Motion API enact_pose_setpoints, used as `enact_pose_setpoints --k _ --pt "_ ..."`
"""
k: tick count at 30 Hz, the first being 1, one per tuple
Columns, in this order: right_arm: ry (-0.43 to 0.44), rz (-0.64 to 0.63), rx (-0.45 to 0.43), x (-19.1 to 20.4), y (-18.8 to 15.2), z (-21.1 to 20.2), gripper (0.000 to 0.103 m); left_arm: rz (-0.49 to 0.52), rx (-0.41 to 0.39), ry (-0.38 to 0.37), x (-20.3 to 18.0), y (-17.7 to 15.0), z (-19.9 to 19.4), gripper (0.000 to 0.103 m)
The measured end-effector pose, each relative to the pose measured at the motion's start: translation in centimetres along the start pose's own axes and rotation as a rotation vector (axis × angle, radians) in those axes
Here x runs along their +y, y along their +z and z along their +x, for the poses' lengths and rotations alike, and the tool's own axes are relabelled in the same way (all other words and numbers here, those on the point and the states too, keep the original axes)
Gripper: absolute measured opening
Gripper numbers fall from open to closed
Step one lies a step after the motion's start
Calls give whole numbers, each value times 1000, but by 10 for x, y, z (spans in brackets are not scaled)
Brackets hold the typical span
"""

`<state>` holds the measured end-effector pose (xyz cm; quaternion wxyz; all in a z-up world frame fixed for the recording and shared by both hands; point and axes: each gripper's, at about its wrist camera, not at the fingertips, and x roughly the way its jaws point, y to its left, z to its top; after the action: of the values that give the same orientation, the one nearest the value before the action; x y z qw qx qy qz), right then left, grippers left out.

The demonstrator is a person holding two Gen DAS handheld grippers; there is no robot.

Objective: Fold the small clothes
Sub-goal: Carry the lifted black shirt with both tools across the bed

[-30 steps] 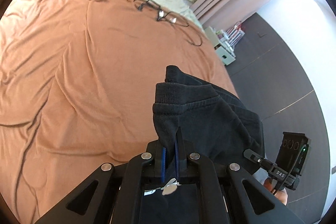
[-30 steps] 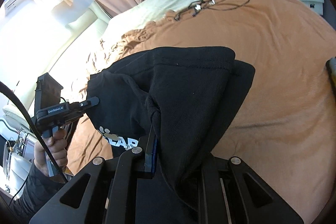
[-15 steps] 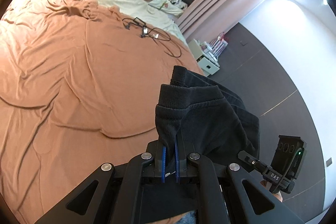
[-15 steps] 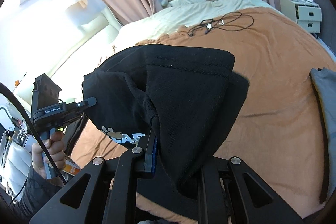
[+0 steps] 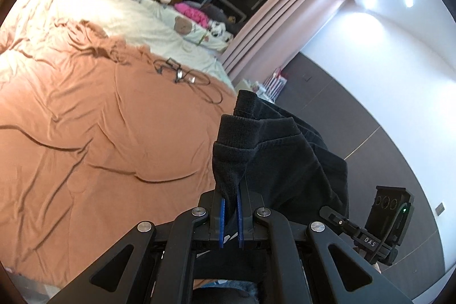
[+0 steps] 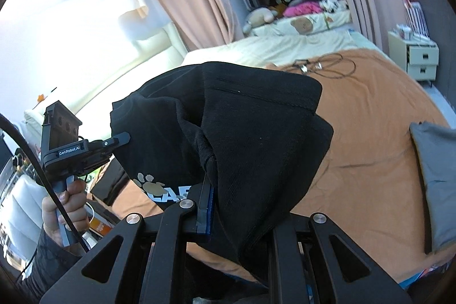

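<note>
Fleece-looking black sweatshirt [image 6: 250,133], ribbed cuffs and a white paw print, hangs bunched above the rumpled orange bedsheet [image 5: 85,138]. Left gripper [image 5: 230,207] pinches a cuff at 12 o'clock; right gripper [image 6: 212,190] is clamped on another fold, both raised and nearly closed.

I counted two grippers, the left gripper [image 5: 230,200] and the right gripper [image 6: 209,184], one black garment [image 6: 242,133], one orange bedspread [image 5: 99,133], one tangle of cables [image 5: 185,76], one grey pillow [image 6: 436,175], and one white drawer unit [image 6: 419,59].
</note>
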<state>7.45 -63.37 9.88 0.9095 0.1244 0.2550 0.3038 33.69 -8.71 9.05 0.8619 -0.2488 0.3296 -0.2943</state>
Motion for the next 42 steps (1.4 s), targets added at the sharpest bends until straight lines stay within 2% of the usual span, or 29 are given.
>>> enact_pose_setpoints --k 9,21,27,31,37,42 --pt "53 -106 -48 54 -9 -40 11 40 -135 -11 -26 -2 -101 6" --pt "161 -219 -84 99 6 -49 11 73 -321 29 -32 3 -238 5" --pt "241 -261 -78 107 29 -19 11 86 -384 90 -26 17 -294 5" --pt "293 -283 -68 112 32 11 11 79 -416 136 -9 22 -318 5" --pt "346 -295 -51 120 32 55 11 75 -438 217 35 30 -354 5" --pt "413 -299 -22 133 33 100 11 106 -422 295 70 47 -373 5"
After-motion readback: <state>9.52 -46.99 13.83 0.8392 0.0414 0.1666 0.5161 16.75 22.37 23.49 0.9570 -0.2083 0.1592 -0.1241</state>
